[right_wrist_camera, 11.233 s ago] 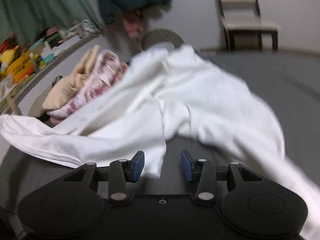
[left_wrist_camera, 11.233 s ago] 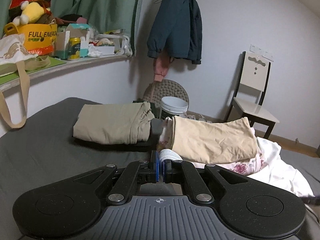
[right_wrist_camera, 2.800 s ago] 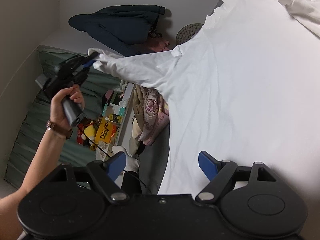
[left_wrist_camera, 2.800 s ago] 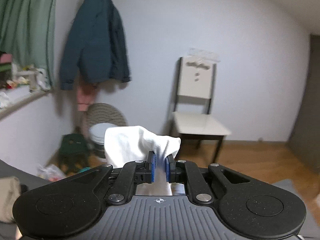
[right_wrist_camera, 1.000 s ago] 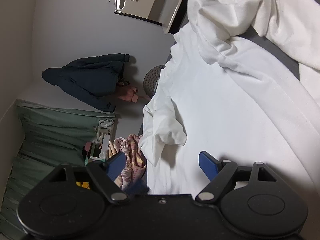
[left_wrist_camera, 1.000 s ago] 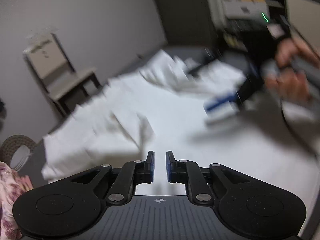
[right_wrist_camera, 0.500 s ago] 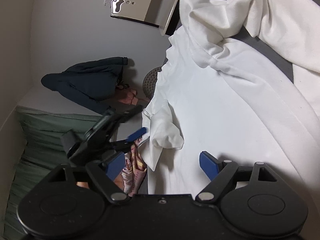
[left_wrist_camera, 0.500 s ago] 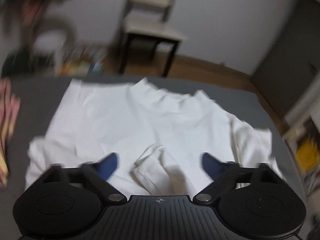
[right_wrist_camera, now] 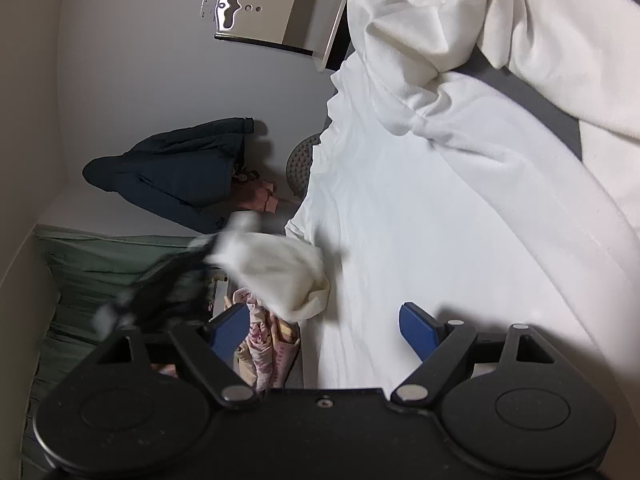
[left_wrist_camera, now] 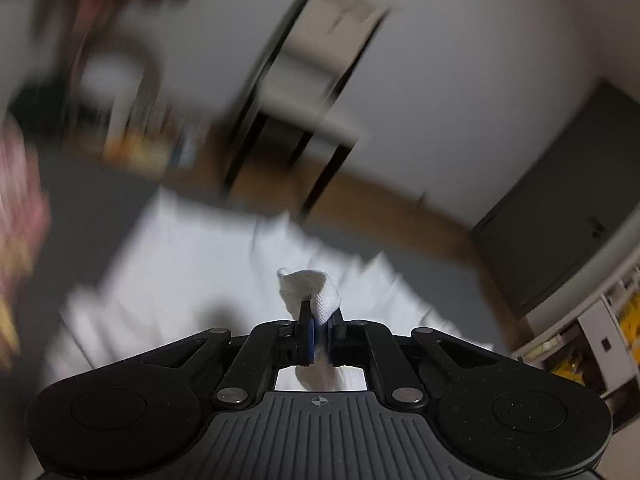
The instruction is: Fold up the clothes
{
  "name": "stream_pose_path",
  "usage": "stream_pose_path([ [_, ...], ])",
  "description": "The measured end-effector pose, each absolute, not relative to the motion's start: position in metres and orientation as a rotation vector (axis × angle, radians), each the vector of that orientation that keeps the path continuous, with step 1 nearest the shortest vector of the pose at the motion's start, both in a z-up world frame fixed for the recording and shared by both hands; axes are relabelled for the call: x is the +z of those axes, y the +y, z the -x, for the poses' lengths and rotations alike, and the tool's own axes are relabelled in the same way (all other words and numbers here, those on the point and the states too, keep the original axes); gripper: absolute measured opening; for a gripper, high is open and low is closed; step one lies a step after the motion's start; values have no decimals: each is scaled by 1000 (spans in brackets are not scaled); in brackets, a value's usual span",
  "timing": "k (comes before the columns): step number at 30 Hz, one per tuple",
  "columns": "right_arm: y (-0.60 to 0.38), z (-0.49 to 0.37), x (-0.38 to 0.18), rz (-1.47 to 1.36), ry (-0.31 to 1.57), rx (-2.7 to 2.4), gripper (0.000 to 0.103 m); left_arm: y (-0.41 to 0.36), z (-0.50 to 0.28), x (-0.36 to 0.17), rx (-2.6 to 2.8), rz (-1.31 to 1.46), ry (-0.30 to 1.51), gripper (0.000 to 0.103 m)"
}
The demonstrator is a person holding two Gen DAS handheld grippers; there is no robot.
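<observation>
Left gripper [left_wrist_camera: 319, 340]: jaws pinched narrow on a bunched white sleeve end [left_wrist_camera: 311, 290], raised off the bed. The left view is badly smeared, so we cannot place much beyond the cloth.

Right gripper [right_wrist_camera: 324, 326]: jaws spread wide, holding nothing, poised over the near edge of the white shirt [right_wrist_camera: 440, 216].

The shirt lies spread on the grey bed [right_wrist_camera: 532, 92], body mostly flat. Its far sleeve [right_wrist_camera: 460, 36] is crumpled in a heap. The pinched sleeve [right_wrist_camera: 280, 272] hangs at the left edge, just beside a floral garment [right_wrist_camera: 272, 344].

Risks, as we judge them:
- Only the cuff is pinched; a quick swing could pull it free.
- With the right gripper not pinning the body, dragging the sleeve could shift or wrinkle the flat panel.
- The lifted sleeve could catch the floral garment.
</observation>
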State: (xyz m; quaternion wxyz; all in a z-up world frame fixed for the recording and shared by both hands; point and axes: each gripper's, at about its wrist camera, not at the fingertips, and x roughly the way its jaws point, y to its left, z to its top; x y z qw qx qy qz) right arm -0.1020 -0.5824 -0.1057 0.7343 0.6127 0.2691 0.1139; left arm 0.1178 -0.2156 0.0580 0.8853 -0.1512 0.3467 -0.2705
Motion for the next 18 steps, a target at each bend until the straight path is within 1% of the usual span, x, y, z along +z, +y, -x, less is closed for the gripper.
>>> stream_pose_path([
  [5,-578,102,-104,-1334,602,256,82,-156,-94,162,-541,193,425,5],
  [8,-575,103,-102,-1332,608,251,82,-127,-86,218,-458,113,309,5],
  [10,-575,103,-101,-1327,611,252,82,-111,-85,243,-373,53,248,5],
  [14,-572,102,-100,-1314,624,251,82,-81,-102,271,-169,-12,203,5],
  [16,-569,101,-101,-1306,634,247,82,-63,-120,274,-75,-5,239,5],
  [18,-568,100,-102,-1303,643,248,82,-41,-138,274,33,64,299,5],
])
